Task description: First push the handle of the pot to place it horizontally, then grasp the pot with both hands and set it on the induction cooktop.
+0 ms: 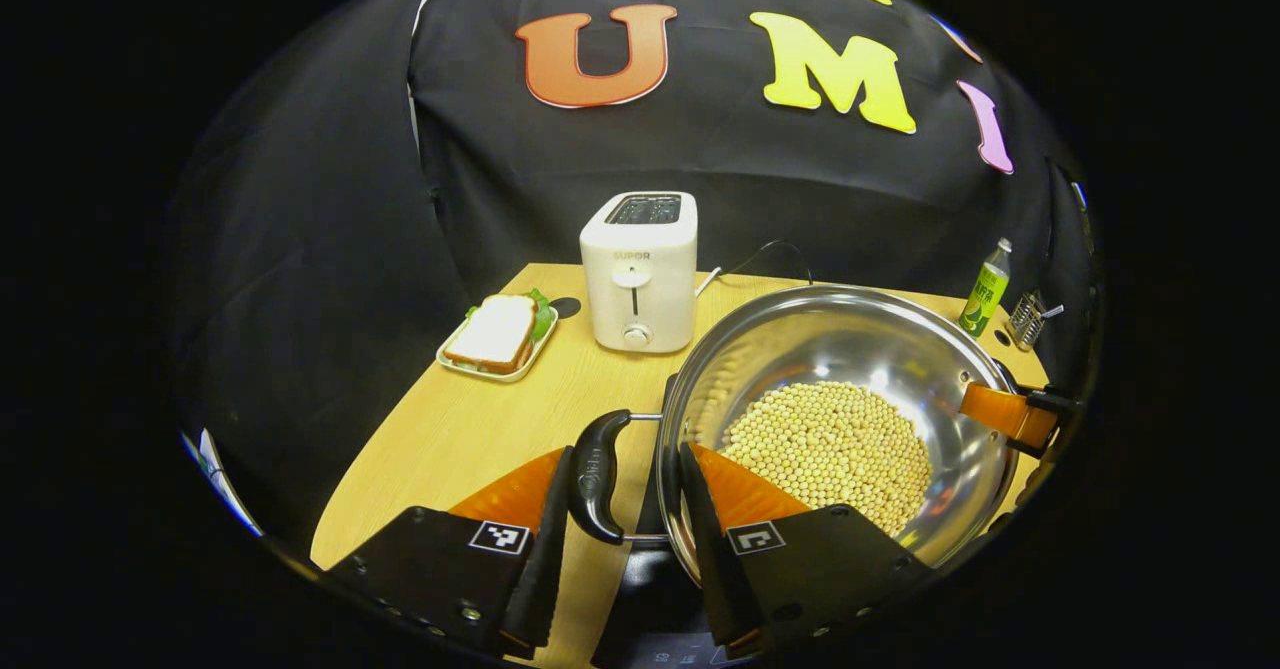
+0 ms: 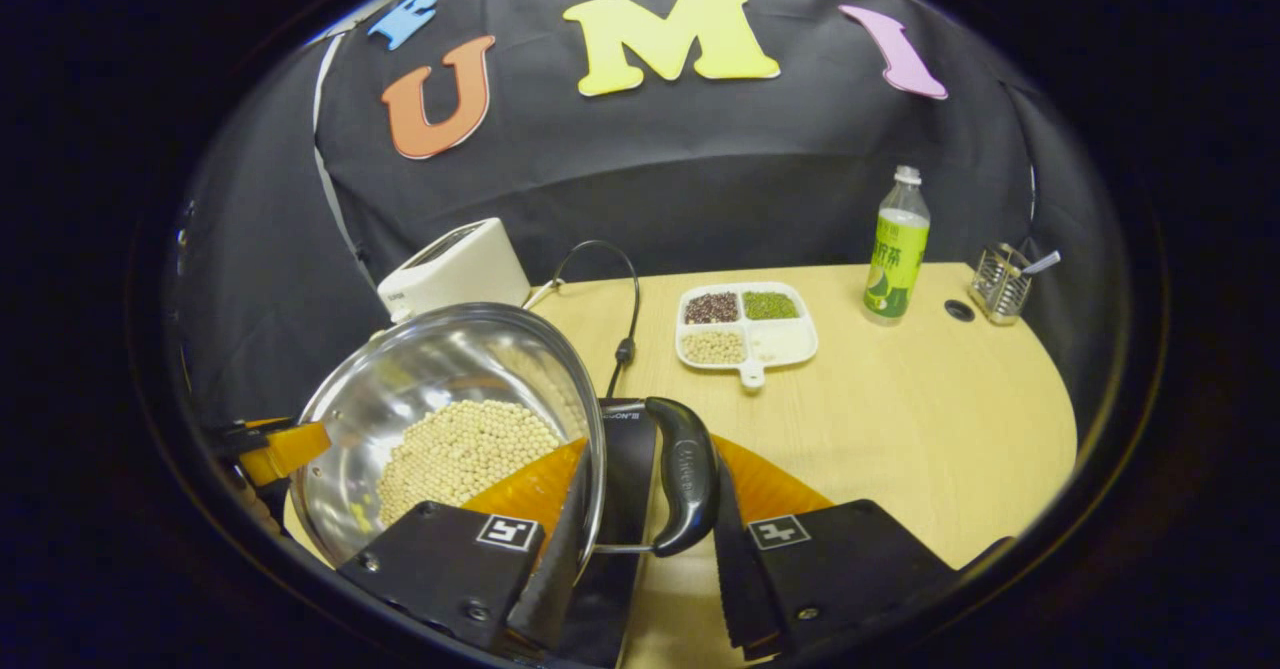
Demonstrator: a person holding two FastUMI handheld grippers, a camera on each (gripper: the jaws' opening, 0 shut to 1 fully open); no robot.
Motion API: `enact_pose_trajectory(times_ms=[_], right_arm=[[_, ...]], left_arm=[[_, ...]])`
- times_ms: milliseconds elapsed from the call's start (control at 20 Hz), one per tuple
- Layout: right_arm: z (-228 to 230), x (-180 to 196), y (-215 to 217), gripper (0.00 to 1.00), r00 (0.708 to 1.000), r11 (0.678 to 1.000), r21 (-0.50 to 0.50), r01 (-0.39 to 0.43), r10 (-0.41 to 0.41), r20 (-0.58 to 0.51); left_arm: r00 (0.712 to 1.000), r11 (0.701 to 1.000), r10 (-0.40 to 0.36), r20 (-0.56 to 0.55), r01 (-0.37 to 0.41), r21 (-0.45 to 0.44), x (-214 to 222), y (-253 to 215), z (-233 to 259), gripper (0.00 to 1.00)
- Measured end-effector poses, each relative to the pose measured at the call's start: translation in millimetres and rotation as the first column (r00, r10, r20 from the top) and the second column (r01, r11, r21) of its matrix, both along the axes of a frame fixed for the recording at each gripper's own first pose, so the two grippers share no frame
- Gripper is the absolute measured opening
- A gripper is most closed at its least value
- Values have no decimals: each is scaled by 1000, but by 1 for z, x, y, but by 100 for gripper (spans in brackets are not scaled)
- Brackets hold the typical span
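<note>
Wooden table (image 2: pixel 900 419) bears pot (image 1: pixel 850 349); both grippers straddle its handles.

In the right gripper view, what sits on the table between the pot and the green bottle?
A white divided tray holding three kinds of beans sits between the pot and the bottle, with a black cable nearer the pot.

"SUPOR" on the toaster (image 1: pixel 638 271) front (bottle and cooktop print too small to read)
</note>
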State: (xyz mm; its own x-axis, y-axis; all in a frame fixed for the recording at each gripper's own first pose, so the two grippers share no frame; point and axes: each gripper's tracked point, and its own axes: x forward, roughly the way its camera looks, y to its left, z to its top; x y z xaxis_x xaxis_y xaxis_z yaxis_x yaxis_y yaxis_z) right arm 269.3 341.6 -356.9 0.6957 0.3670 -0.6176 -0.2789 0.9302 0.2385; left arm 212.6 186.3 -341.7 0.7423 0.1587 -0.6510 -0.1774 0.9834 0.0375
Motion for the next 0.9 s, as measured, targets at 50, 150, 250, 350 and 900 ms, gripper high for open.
enact_pose_trajectory(times_ms=[50, 150, 250, 350, 900], right_arm=[[-2, 2, 1, 61, 1000, 999, 31, 9, -9, -1], [-7, 0, 0, 61, 1000, 999, 46, 14, -14, -11], [-6, 4, -1, 61, 1000, 999, 51, 9, -9, 5], [-8, 4, -1, 62, 1000, 998, 56, 6, -6, 6], [1, 1, -12, 67, 998, 1000, 23, 8, -9, 57]], left_arm=[[1000, 1000, 0, 1, 0, -20, 2, 1, -6, 57], [1000, 999, -3, 10, 3, -41, -1, 0, -9, 58], [1000, 1000, -18, 9, 18, -7, 1, -1, -11, 57], [1000, 1000, -16, 8, 16, -19, 4, -1, -12, 57], [1000, 999, -8, 5, 8, -48, 5, 0, -11, 61]])
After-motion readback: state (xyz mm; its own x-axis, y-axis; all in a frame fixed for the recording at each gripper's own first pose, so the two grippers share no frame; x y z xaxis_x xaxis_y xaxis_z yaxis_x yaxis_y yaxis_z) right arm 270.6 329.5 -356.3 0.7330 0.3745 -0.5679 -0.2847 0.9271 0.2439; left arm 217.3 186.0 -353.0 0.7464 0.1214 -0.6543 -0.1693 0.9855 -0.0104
